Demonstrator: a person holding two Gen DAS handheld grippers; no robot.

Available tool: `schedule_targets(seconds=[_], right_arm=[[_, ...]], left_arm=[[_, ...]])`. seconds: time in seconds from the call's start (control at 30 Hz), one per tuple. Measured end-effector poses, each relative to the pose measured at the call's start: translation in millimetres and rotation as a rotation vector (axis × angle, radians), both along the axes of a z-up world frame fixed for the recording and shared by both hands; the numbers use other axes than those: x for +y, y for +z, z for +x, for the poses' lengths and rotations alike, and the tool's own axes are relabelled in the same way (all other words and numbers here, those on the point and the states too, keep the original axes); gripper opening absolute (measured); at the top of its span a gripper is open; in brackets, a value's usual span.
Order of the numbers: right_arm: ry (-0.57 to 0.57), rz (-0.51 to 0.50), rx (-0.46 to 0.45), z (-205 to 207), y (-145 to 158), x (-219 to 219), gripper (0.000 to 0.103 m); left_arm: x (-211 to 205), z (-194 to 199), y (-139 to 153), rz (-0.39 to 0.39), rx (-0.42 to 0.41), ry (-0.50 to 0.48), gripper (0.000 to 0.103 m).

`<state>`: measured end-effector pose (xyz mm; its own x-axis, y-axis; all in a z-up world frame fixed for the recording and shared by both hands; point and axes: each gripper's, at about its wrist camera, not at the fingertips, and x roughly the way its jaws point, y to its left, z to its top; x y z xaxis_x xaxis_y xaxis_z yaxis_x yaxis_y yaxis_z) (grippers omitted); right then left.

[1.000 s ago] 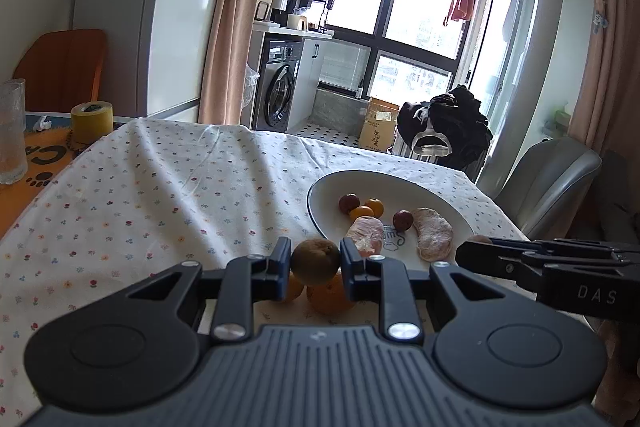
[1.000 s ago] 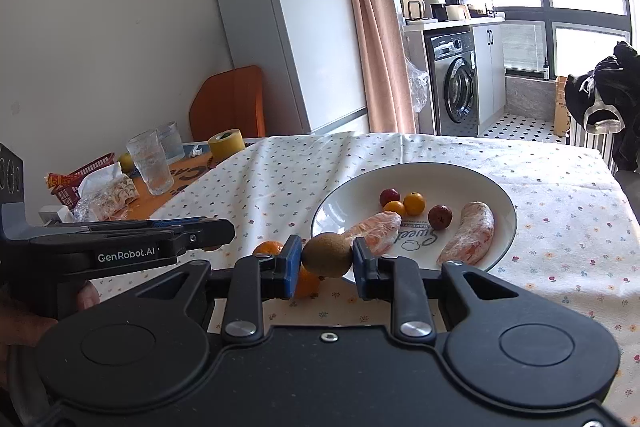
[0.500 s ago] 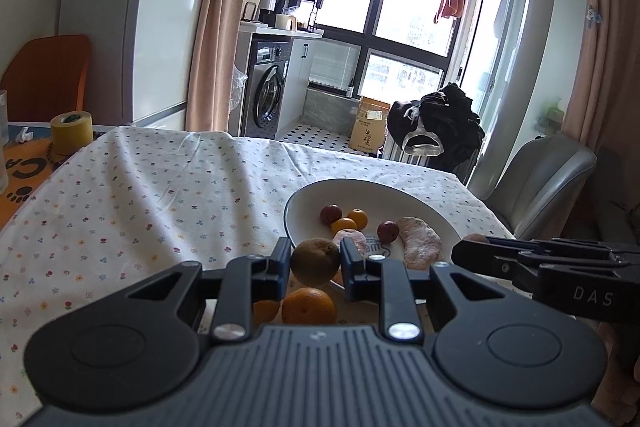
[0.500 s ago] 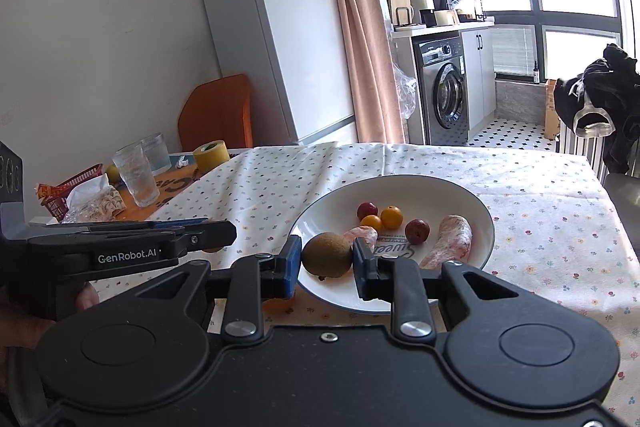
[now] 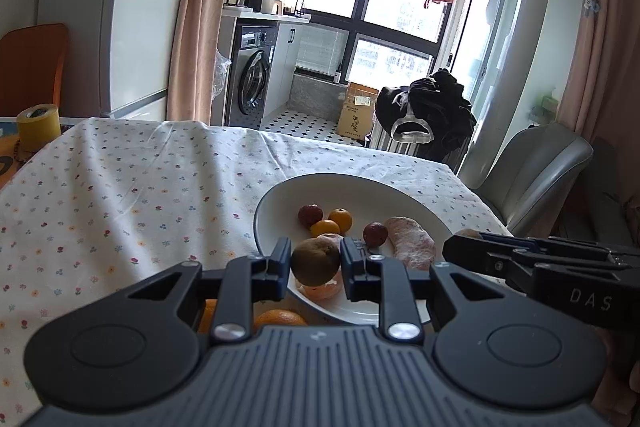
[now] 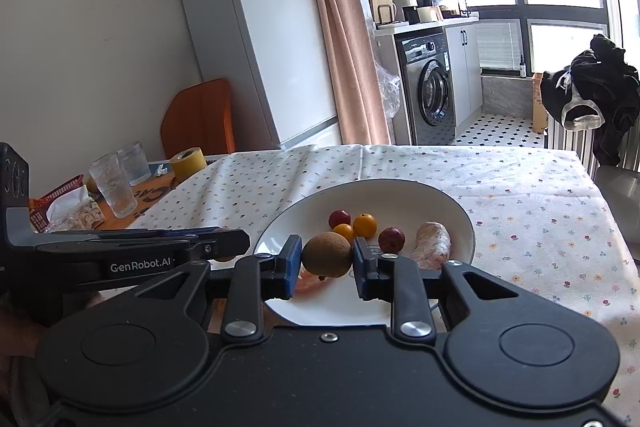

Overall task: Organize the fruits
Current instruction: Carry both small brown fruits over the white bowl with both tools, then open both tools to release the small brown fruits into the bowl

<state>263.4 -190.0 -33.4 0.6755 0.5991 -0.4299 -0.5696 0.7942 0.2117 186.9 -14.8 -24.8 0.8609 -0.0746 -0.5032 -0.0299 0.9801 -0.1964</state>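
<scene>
Advanced since one second ago: both tools now sit closer to the white plate [image 5: 276,195], and the oranges on the table have dropped to the bottom edge of the left wrist view.

1. Left tool [image 5: 316,258]: I read the jaws as narrow, clamped on a brown kiwi [image 5: 314,263] with a pad touching each side. In the left wrist view this kiwi lines up with the near rim of the plate. I cannot tell whether it hangs above the plate or rests on it.

2. Right tool [image 6: 326,261]: the jaws are narrow, with the blue pads [image 6: 294,261] pressed against a second kiwi [image 6: 327,253]. In the right wrist view this fruit also lines up with the near part of the plate.

3. Plate contents: two small red fruits [image 5: 310,215], two small orange fruits [image 5: 340,219] touching each other, and pink peeled segments [image 5: 410,243].

4. Table [image 5: 120,187]: covered with a flowered cloth. Two oranges [image 5: 280,319] lie on it just beside the near rim of the plate, outside it, partly hidden by the left tool body.

5. Relative position: the two tools sit side by side, near each other, both pointing at the plate.
</scene>
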Motion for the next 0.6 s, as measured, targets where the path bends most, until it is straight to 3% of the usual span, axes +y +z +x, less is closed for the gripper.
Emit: schedule_targets(seconds=[0.23,0.6], right_arm=[[-0.013,0.009,0.035,12,-12,-5,0.026],[-0.007,0.021,0.043,19,-13,0,0.026]], left_arm=[[-5,18,-13,-0.028,0.049,-0.017,0.024],[10,15,-6,-0.034,0.038,0.036,0.028]])
